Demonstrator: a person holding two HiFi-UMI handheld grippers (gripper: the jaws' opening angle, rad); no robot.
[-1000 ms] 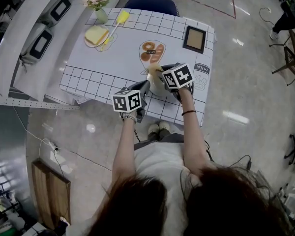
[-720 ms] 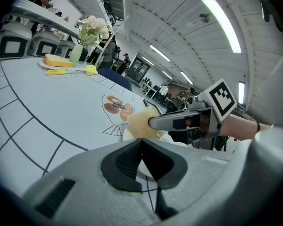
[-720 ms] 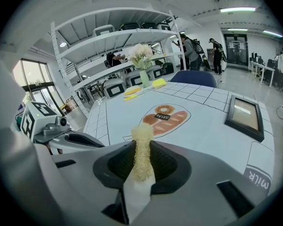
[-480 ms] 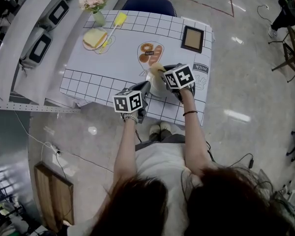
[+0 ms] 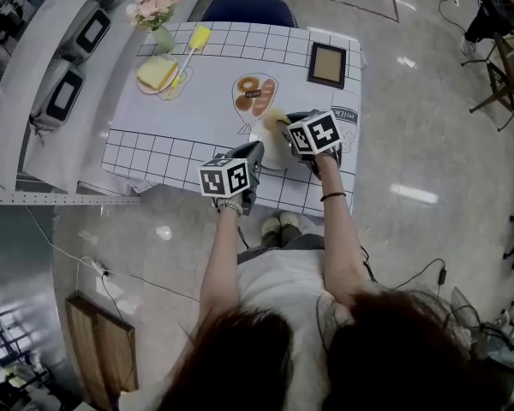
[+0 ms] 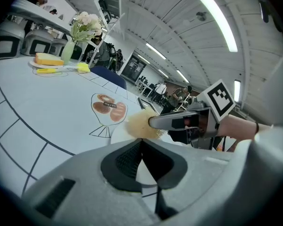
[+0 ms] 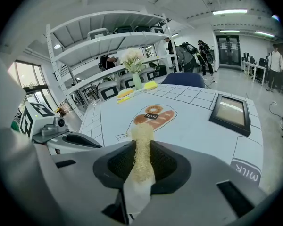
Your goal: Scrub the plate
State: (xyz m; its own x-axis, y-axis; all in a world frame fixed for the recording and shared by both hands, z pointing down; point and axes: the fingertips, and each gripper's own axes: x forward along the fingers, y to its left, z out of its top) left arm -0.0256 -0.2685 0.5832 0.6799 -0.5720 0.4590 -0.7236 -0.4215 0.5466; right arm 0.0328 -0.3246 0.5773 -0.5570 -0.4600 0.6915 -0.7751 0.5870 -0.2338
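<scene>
Straw-coloured scrubber (image 7: 142, 132) in right hand-held gripper (image 7: 142, 145) — pinched, left hand-held gripper (image 6: 141, 141) clamping plate (image 6: 145, 172)

Lab hall with equipment shelves (image 7: 114, 41)

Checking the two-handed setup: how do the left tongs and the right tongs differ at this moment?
The left tongs are shut on the plate, at its rim; the right tongs are shut on a tan mesh scrubber. The left tongs meet the plate at its left edge; the right tongs hold the scrubber over it. Both are closed and working at the same plate.
</scene>
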